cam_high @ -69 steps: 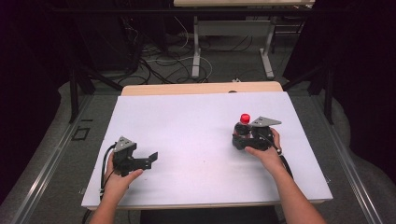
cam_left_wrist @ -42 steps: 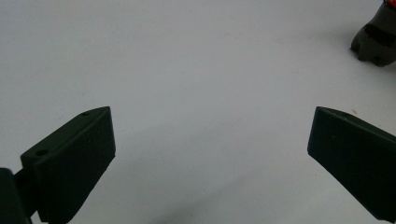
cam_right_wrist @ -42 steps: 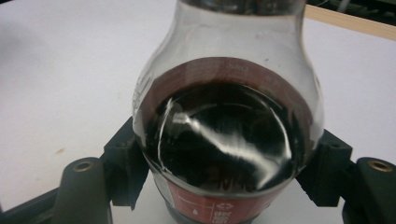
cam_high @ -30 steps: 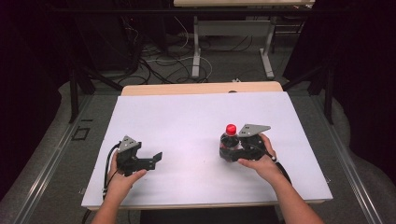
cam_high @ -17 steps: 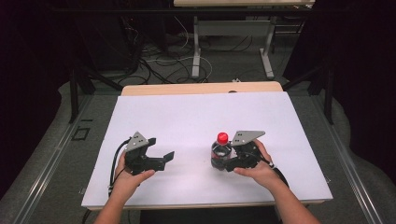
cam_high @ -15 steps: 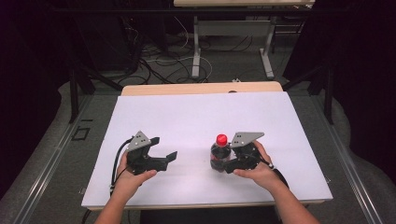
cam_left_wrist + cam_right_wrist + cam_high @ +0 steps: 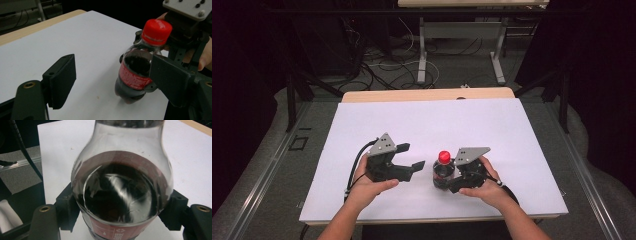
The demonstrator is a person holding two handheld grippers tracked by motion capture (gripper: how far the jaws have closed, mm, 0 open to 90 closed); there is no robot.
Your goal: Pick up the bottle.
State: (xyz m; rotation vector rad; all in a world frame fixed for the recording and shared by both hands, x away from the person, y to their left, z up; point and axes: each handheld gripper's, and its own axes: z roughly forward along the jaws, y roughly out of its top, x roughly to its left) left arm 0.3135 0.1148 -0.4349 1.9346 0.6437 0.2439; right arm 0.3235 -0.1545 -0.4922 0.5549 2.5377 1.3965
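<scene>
A small cola bottle (image 7: 442, 172) with a red cap (image 7: 444, 156) stands near the table's front middle, slightly tilted. My right gripper (image 7: 445, 181) is shut on its lower body, with a jaw pressed on each side of the bottle (image 7: 120, 190) just above the red label. My left gripper (image 7: 412, 156) is open a short way to the bottle's left and points at it. In the left gripper view the bottle (image 7: 136, 72) sits close ahead, toward the right jaw, with nothing between the jaws. Dark liquid fills the bottle's lower half.
A white sheet (image 7: 437, 125) covers the table, and a strip of wood (image 7: 427, 95) shows along its far edge. Behind the table are dark floor, cables (image 7: 377, 65) and metal table legs (image 7: 421, 55).
My right gripper has carried the bottle left and toward the front edge. The left gripper has moved right toward the middle, so the two now stand close together.
</scene>
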